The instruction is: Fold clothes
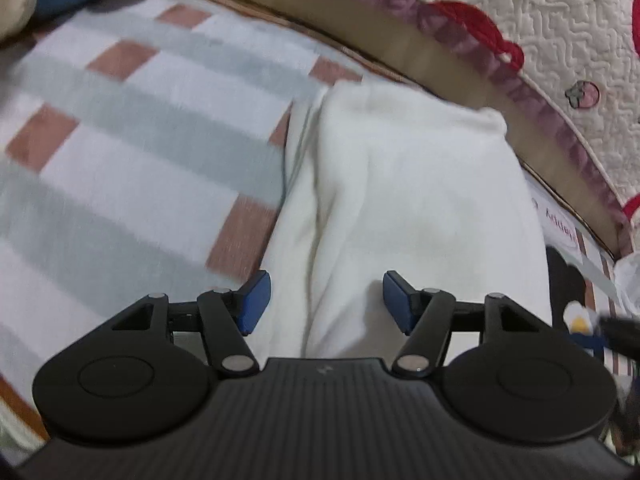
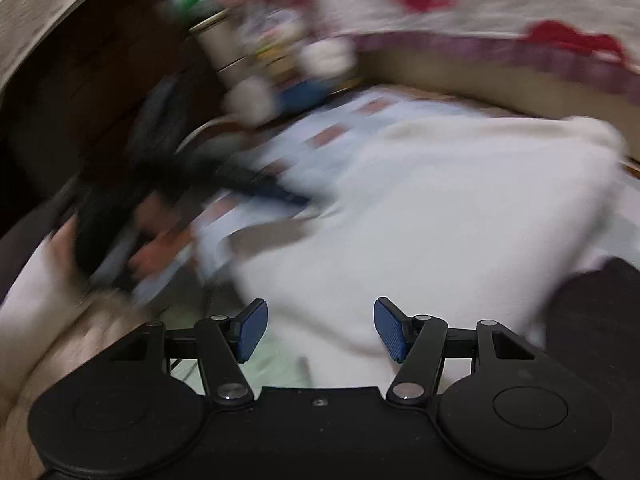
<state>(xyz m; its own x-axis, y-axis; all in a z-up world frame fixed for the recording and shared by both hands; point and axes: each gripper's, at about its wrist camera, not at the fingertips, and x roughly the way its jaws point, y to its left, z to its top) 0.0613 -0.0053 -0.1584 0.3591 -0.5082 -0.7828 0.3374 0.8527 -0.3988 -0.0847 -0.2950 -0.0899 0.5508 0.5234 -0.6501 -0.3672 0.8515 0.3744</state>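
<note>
White fleece fills most of what both my cameras see: a folded white garment [image 1: 404, 208] lying on a checked blanket [image 1: 132, 128] of grey, white and dusty-pink squares. From my left wrist the picture is fairly sharp, though the garment's near edge is hidden behind my own tool and I cannot tell what kind of clothing it is. Beyond it runs a tan board [image 1: 384, 28], and above that a quilted cream cover [image 1: 560, 12] with red trim, cut off at the frame's edge. At the far right, printed material with lettering is only partly visible and too cropped to read.

My right wrist view is badly smeared. The white garment [image 2: 420, 208] still reads clearly, but the clutter at the upper left is only coloured streaks. A dark shape over the blanket at the left is my left gripper [image 2: 256, 184], blurred; a hand [image 2: 60, 248] behind it is barely made out.

My left gripper [image 1: 326, 300] stands wide apart, blue pads [image 1: 254, 304] on either side of a ridge in the fleece, gripping nothing. My right gripper [image 2: 320, 330] is likewise spread wide just over the garment's near edge, and nothing is pinched between its pads [image 2: 390, 330].
</note>
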